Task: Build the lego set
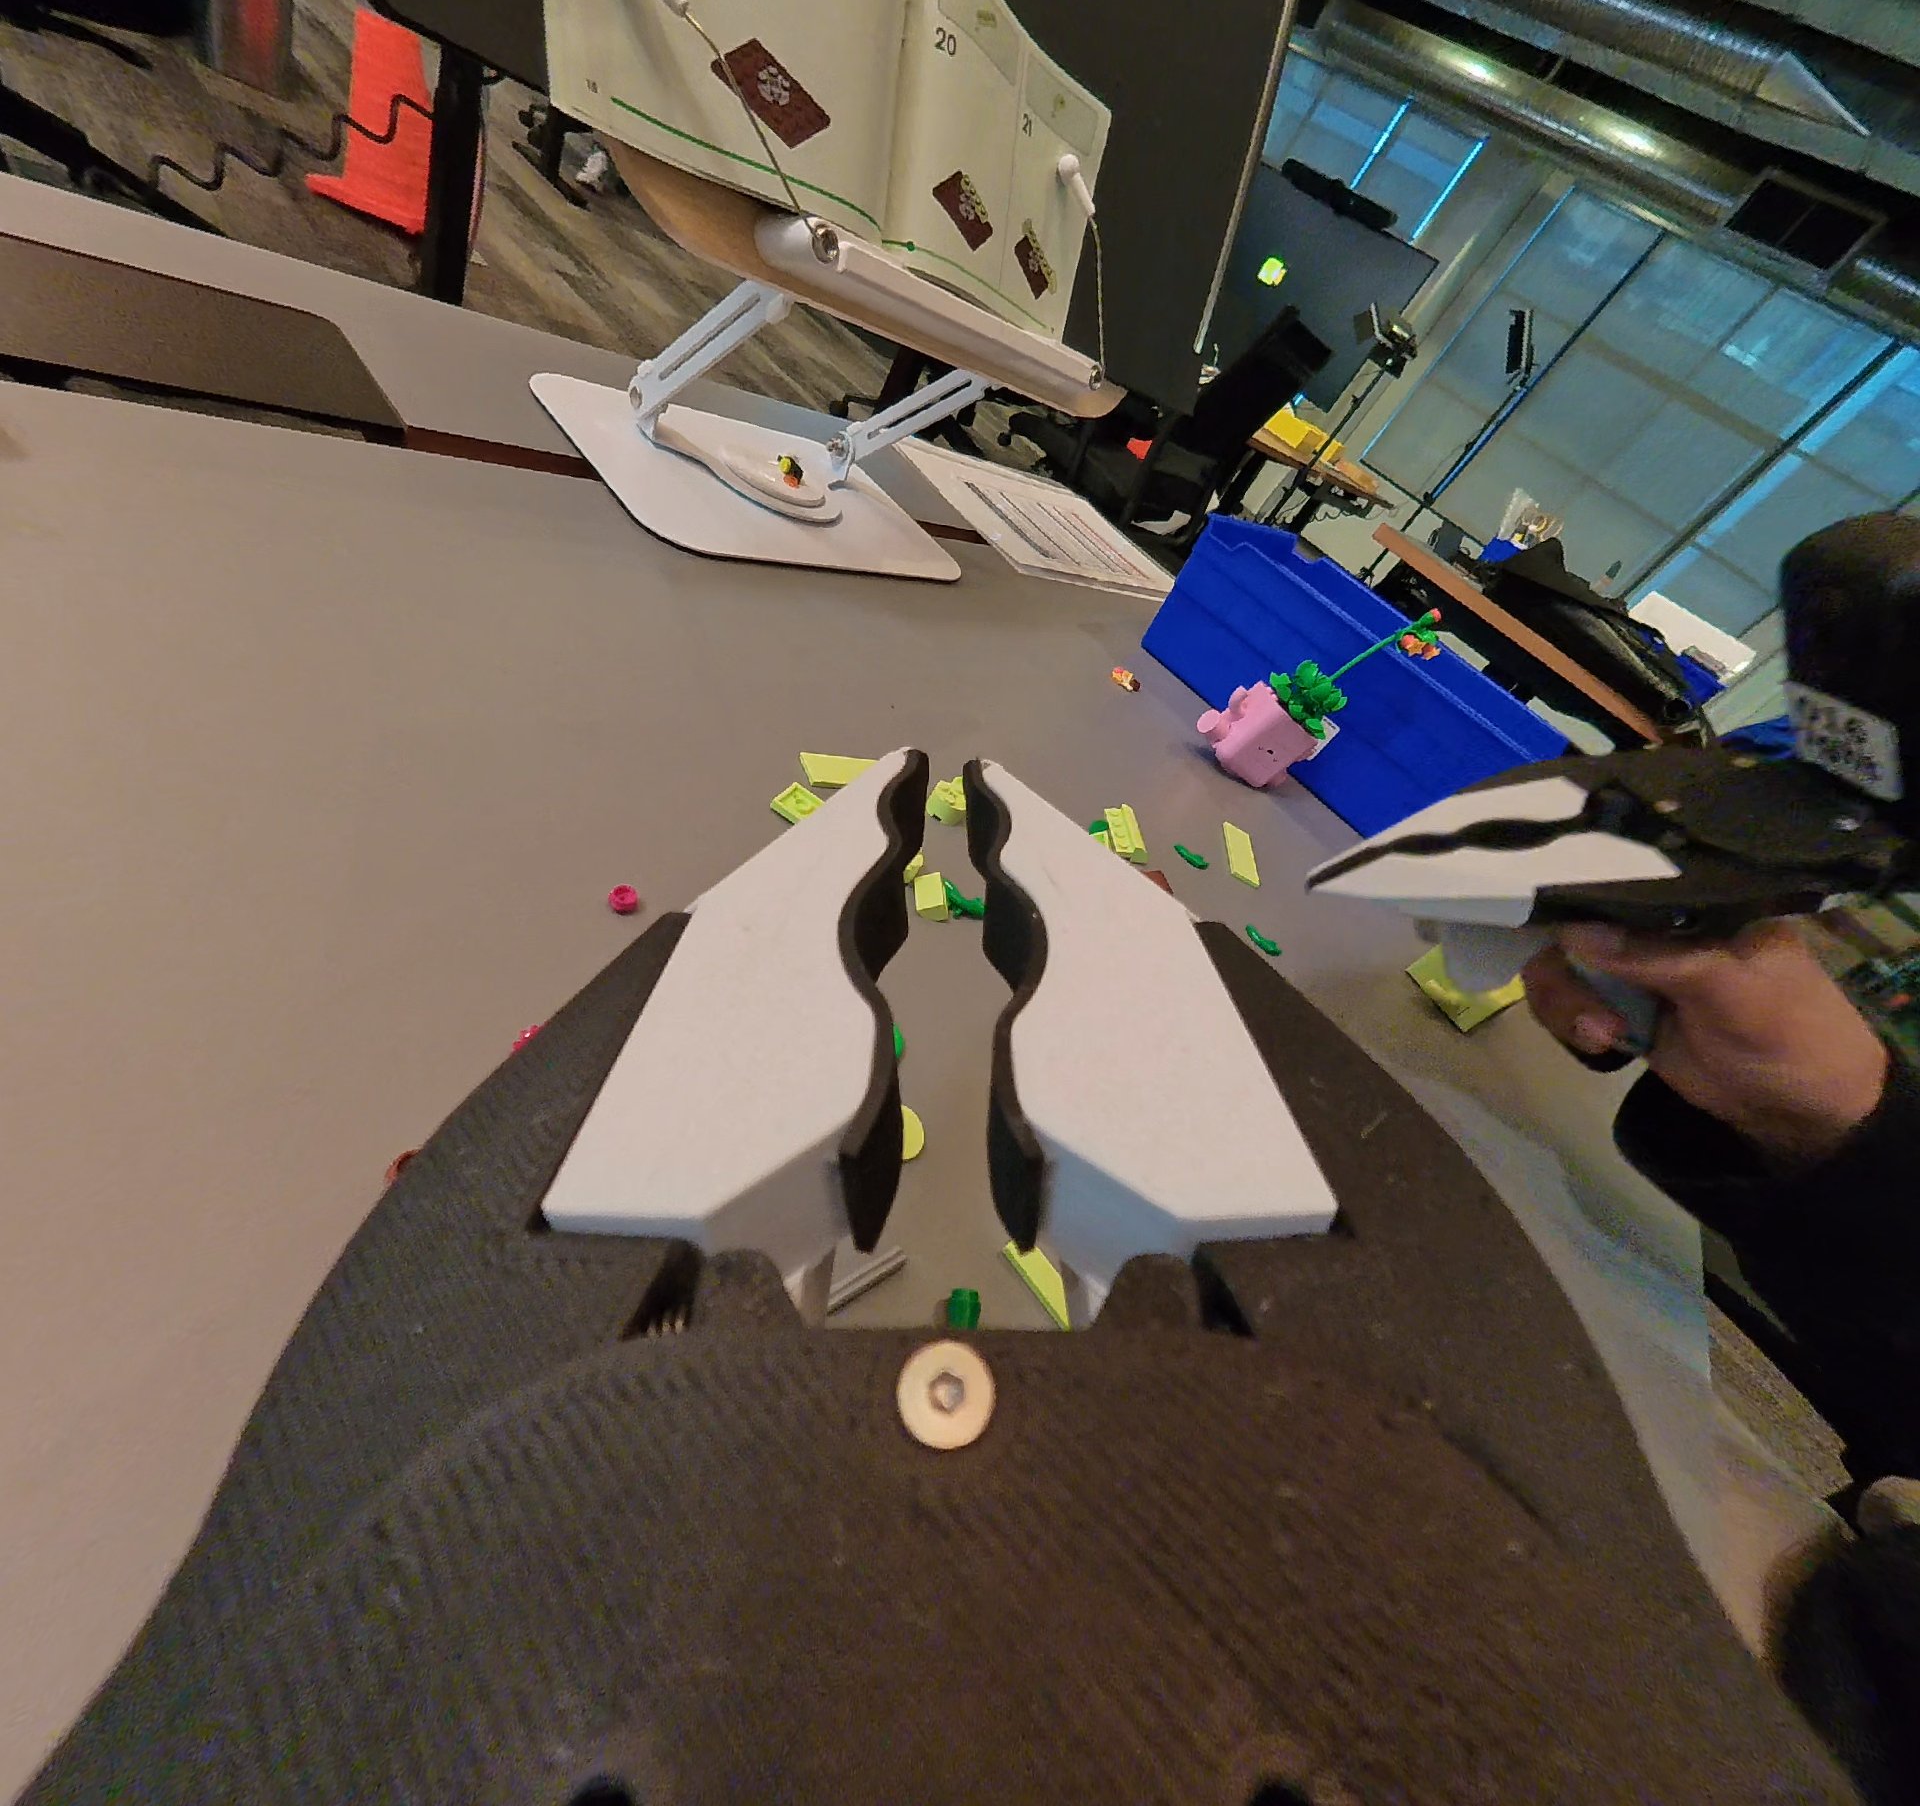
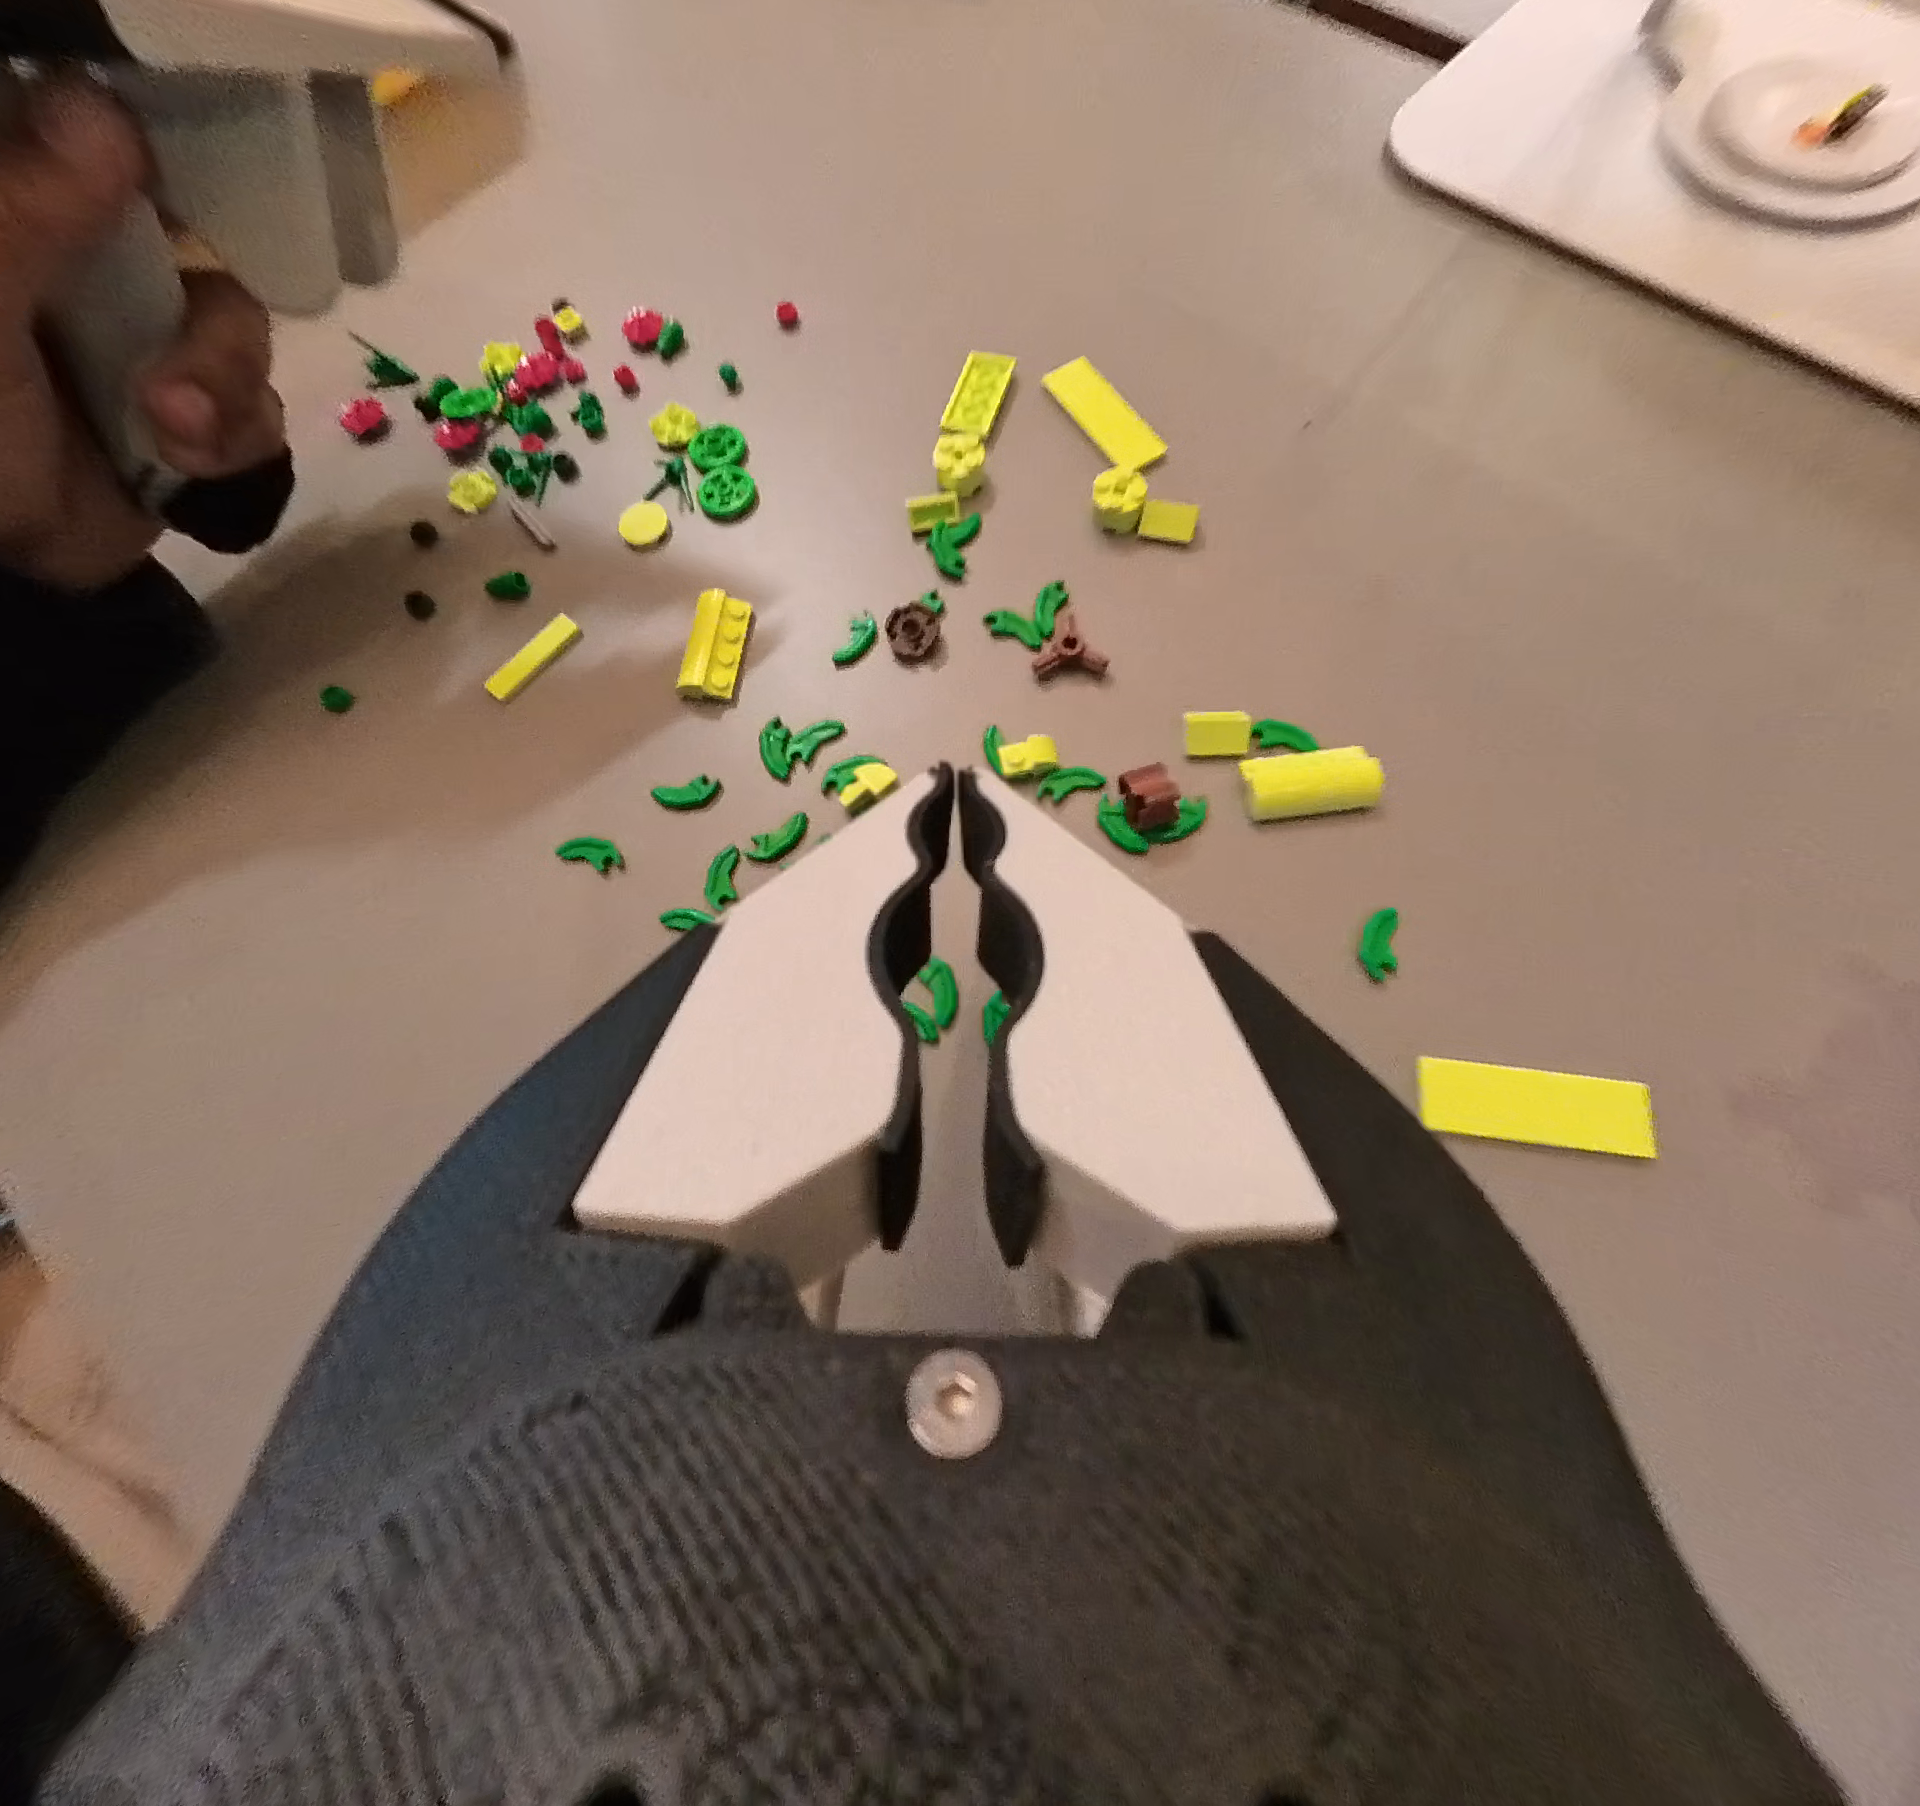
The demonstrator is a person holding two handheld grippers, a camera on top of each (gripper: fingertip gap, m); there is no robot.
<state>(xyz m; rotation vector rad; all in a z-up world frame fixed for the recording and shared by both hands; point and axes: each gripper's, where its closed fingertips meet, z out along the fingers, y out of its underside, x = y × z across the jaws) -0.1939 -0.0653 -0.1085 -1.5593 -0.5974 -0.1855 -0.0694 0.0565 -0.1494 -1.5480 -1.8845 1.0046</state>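
Note:
Loose lego pieces lie scattered on the grey table [image 2: 1039,198]: lime plates [image 2: 1103,411], a large lime tile [image 2: 1536,1106], green leaves [image 2: 686,793], brown pieces [image 2: 1068,656] and a heap of small red and green pieces [image 2: 520,395]. A built pink pot with a green plant [image 1: 1270,730] stands by a blue bin. My left gripper [image 1: 945,769] hovers over lime pieces [image 1: 800,802], slightly open and empty. My right gripper [image 2: 954,777] hovers over the leaves, shut and empty; it also shows in the left wrist view [image 1: 1320,883]. My left gripper also shows in the right wrist view [image 2: 312,42].
A white book stand [image 1: 727,509] holds the open instruction booklet [image 1: 790,73] at the back of the table. A blue bin [image 1: 1351,676] stands at the right. A person's hand [image 1: 1704,1029] holds the right gripper. A small piece [image 1: 790,471] lies on the stand's base. My right gripper is the nearer one to the large lime tile [image 2: 1536,1106]: about 15 cm, against 30 cm. It turns up in the left wrist view [image 1: 1242,851] as well.

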